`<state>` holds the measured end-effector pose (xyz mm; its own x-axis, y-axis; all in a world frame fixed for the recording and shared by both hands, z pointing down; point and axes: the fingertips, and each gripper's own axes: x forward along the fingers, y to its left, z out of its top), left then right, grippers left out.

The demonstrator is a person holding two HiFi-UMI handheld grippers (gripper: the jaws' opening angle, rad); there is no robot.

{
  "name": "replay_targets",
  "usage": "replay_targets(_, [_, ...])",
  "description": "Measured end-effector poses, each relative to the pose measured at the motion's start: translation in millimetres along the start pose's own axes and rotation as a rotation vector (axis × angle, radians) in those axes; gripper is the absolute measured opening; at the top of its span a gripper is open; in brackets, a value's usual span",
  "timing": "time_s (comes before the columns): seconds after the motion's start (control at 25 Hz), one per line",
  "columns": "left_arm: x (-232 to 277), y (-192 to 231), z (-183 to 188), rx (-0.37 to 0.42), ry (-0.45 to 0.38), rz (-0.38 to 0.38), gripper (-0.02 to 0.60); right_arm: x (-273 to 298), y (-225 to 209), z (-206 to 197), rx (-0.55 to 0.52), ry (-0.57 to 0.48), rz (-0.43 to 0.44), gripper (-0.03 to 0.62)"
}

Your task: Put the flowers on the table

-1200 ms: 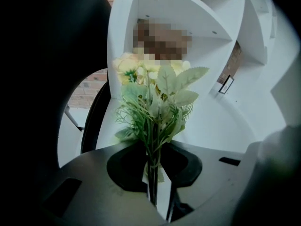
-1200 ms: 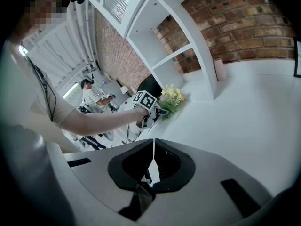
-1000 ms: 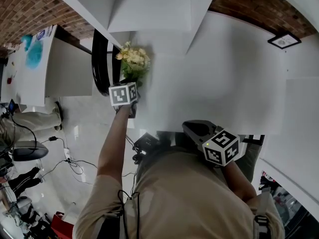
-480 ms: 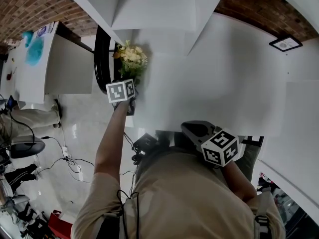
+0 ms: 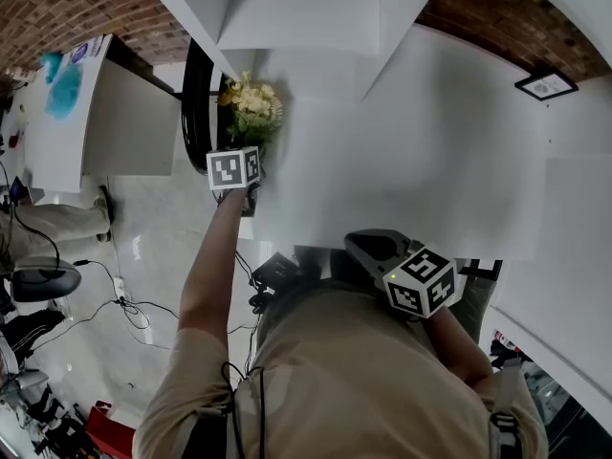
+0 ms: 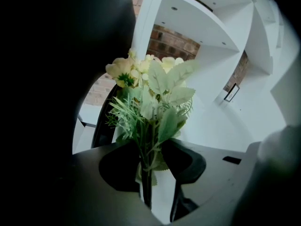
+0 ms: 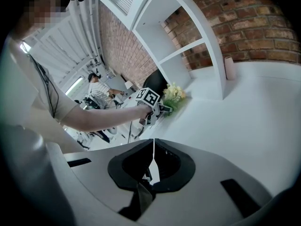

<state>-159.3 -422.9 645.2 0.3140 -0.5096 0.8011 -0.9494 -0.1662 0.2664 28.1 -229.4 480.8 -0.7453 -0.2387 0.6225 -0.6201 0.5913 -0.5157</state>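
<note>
A bouquet of pale yellow flowers (image 5: 251, 108) with green leaves sits at the white table's (image 5: 411, 161) left edge. In the left gripper view the bouquet (image 6: 150, 93) stands upright, its stems between the jaws. My left gripper (image 5: 251, 149) reaches to it at arm's length. Its jaws are opening, and a white gap shows between the stems and the right-hand jaw of the left gripper (image 6: 153, 147). My right gripper (image 5: 356, 244) is shut and empty, held close to my body at the table's near edge. The right gripper view shows the flowers (image 7: 173, 95) and the left gripper (image 7: 162, 108) from afar.
A black curved chair back (image 5: 191, 103) stands just left of the bouquet. White shelving (image 5: 287, 17) rises behind the table, and a small black-framed thing (image 5: 545, 84) lies at the far right. A second table (image 5: 67, 94) and cables (image 5: 134, 309) are on the floor side.
My left gripper and the bouquet have shifted slightly farther from me along the table's left edge. The right gripper has stayed where it was.
</note>
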Motion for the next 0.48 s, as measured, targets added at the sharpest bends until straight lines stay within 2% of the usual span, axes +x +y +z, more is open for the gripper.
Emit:
replay_targets(0.2, [-4.1,0.2,-4.0,0.040,0.009,0.025,0.238,1.2,3.5,-1.1,-0.002,-0.003,0.004,0.023])
replay_targets(0.48, [-18.9,-4.4,0.2,0.104,-0.029,0.055,0.261,2.5,9.4,-4.2,-0.012,-0.009,0.010,0.023])
